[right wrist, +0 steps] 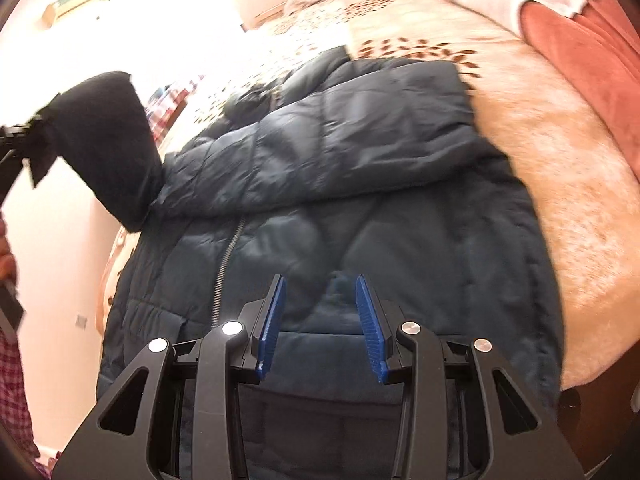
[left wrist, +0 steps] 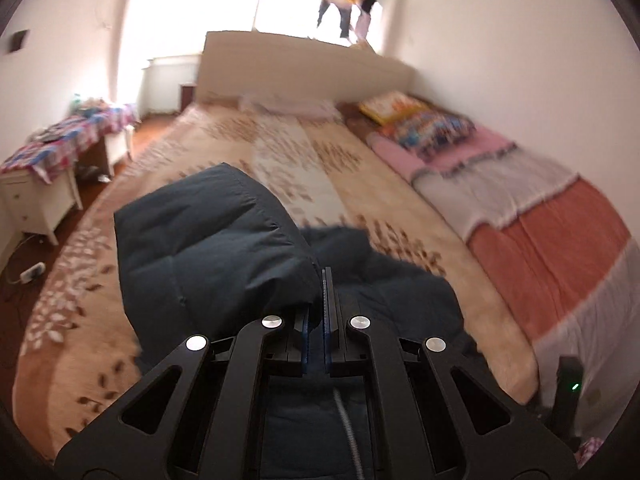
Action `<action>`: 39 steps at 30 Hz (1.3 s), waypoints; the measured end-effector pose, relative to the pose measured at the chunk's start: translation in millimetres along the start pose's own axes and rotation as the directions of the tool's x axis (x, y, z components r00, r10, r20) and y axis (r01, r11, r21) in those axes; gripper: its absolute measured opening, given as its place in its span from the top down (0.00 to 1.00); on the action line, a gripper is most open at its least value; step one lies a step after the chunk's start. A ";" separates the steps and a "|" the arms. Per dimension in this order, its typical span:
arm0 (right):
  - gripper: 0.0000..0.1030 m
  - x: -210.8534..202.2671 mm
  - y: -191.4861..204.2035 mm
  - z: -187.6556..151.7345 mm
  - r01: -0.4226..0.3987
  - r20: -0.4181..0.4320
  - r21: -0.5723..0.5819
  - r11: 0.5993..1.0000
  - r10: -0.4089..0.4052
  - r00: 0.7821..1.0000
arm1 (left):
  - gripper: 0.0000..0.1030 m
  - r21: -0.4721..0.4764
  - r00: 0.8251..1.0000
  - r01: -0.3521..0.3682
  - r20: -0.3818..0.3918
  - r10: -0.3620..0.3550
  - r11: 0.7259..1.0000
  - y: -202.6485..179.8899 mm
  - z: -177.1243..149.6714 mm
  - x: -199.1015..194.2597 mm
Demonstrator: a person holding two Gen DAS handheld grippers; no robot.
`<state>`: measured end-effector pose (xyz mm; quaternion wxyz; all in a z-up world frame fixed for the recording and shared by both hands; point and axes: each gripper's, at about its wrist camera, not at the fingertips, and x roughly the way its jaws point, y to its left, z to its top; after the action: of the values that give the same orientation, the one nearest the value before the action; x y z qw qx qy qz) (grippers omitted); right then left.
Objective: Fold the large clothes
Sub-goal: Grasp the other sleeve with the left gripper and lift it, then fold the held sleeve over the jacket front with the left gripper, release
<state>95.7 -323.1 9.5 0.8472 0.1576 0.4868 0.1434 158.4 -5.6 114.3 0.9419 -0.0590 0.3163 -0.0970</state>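
A dark navy puffer jacket [right wrist: 360,208] lies zipper-up on the bed, one sleeve folded across its chest. My left gripper [left wrist: 320,276] is shut on the other sleeve [left wrist: 200,240] and holds it lifted above the jacket; that sleeve and gripper also show at the left of the right wrist view [right wrist: 108,144]. My right gripper [right wrist: 320,284] is open and empty, hovering just above the jacket's lower front, right of the zipper [right wrist: 224,264].
The bed has a beige leaf-print cover [left wrist: 288,168] and a pink, grey and orange blanket [left wrist: 540,220] on the right. Pillows [left wrist: 424,120] lie by the headboard. A white cabinet with a patterned cloth [left wrist: 48,176] stands left of the bed.
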 end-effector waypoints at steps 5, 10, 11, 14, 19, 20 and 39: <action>0.62 -3.7 -18.9 -3.9 0.007 0.002 0.042 0.999 -0.007 1.000 | 0.95 0.123 0.977 -0.022 -0.206 0.047 0.992 -42.7 -55.5 75.5; 0.62 -0.7 -22.8 -4.1 0.002 -0.002 0.053 0.999 -0.002 1.000 | 0.85 0.078 0.933 -0.002 -0.358 0.030 0.997 -39.7 -84.5 110.7; 0.62 1.1 -22.3 -3.9 -0.001 -0.007 0.052 0.999 0.001 1.000 | 0.76 0.053 0.922 0.013 -0.387 0.008 0.999 -36.5 -87.9 110.4; 0.62 6.1 -18.1 -3.5 -0.005 -0.018 0.043 0.999 0.006 1.000 | 0.51 0.016 0.914 0.054 -0.402 -0.043 0.998 -40.6 -97.9 111.0; 0.62 14.0 -2.5 -5.1 -0.015 -0.042 0.006 1.000 0.016 0.999 | 0.43 -0.005 0.911 0.114 -0.398 -0.107 0.993 -34.5 -104.2 80.2; 0.62 15.2 -0.2 -5.8 -0.015 -0.047 0.000 1.000 0.015 0.999 | 0.42 -0.006 0.913 0.121 -0.391 -0.114 0.993 -29.8 -104.5 69.0; 0.62 16.5 20.4 -9.6 -0.041 -0.046 -0.049 0.998 0.039 0.998 | 0.91 -0.330 0.930 -0.100 -0.366 -0.030 0.939 56.1 -76.8 118.0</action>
<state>93.6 -296.8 0.4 0.8368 0.1426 0.4986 0.1759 212.1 19.3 -25.3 0.8434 -0.1974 0.4987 -0.0325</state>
